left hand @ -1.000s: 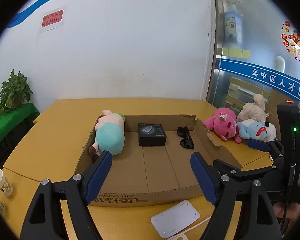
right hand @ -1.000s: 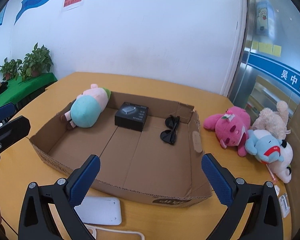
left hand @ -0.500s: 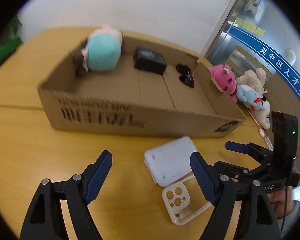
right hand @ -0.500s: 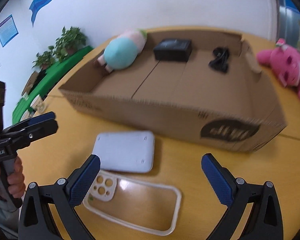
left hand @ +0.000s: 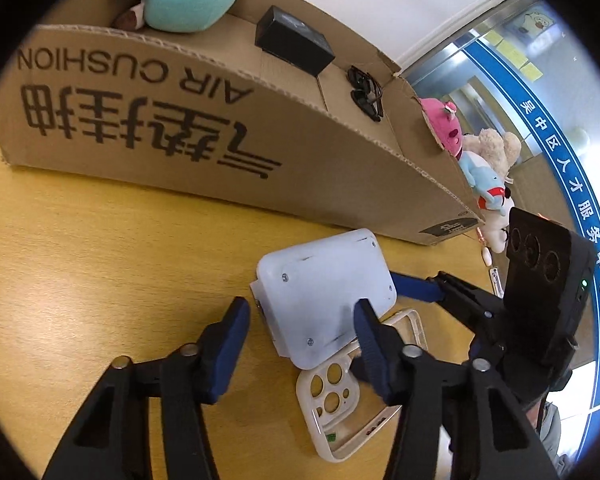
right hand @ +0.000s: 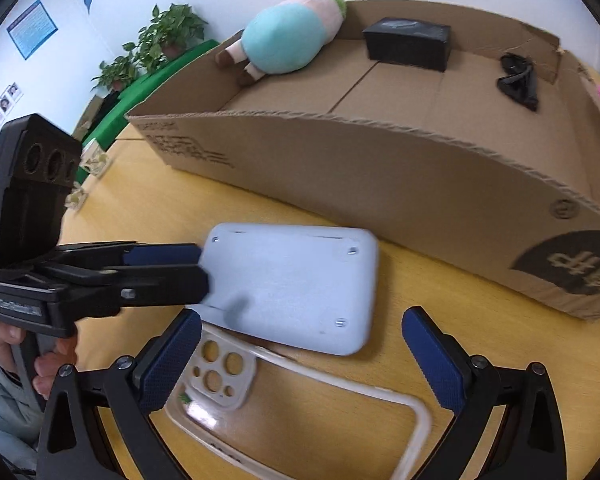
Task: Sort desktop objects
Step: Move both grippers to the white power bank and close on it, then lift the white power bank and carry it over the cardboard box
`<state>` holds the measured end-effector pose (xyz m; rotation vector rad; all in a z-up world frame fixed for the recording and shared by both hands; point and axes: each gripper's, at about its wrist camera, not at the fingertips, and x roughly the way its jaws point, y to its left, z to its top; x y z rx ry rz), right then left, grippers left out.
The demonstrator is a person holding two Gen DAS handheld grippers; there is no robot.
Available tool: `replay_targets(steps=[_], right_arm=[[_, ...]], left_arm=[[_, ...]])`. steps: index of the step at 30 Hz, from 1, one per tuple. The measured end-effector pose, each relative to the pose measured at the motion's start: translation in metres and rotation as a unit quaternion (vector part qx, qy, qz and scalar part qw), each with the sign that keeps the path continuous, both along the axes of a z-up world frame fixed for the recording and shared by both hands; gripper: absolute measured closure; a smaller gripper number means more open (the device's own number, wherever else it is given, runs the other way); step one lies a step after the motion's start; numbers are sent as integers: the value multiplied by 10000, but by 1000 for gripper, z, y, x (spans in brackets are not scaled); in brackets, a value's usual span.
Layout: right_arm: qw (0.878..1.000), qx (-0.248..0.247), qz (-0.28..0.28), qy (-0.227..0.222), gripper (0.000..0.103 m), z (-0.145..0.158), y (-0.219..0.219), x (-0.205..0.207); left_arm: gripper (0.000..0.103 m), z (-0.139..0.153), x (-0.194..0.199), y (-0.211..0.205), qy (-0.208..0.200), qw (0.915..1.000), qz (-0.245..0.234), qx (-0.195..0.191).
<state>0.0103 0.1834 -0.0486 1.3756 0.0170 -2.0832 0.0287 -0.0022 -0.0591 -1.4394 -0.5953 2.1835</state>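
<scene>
While left claw (left hand: 300,330) closes astride white box (left hand: 324,292) edge, right claw (right hand: 302,354) gapes.

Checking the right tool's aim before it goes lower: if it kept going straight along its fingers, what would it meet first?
Most likely the clear phone case, which lies between the right tool's open fingers. The white device lies just beyond, overlapping the case's far edge. Depth is hard to judge here.

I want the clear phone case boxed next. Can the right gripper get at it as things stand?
Probably yes: the right gripper is open just above the phone case, but the white device overlaps its top edge.
</scene>
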Motion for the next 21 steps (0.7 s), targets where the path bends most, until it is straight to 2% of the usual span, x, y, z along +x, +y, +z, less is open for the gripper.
replay_targets(steps=[4,8,11,13,14,15,16,19,21], right_arm=[[9997,-83,212,-34,3,-2,-14,17],[9969,-597,445,-262,5,-2,-11,38],[9993,-358,58,-86,4,-3,-3,32],[9985,-469,-212,-193,9,-1,4,18],[9985,-455,-224,-188,15,0,4,16],[9991,-370,-166,-127,21,2,0,15],[9998,-197,-47,-50,23,2,-7,17],[9984,363,251,357,18,2,-25,32],[9966,533,335,524,17,1,-29,40]], left_arm=[[57,4,3,-6,71,9995,75,-307],[57,0,7,-21,27,9999,63,-124],[57,-1,2,-24,26,9999,86,-58],[57,-1,-1,-21,19,10000,8,-61],[57,0,-2,-19,33,9999,-43,-113],[57,1,-2,-16,49,9998,-115,-172],[57,2,-1,-14,60,9995,-191,-233],[58,2,2,-15,96,9995,-164,-251],[62,1,3,-17,88,9996,-99,-256]])
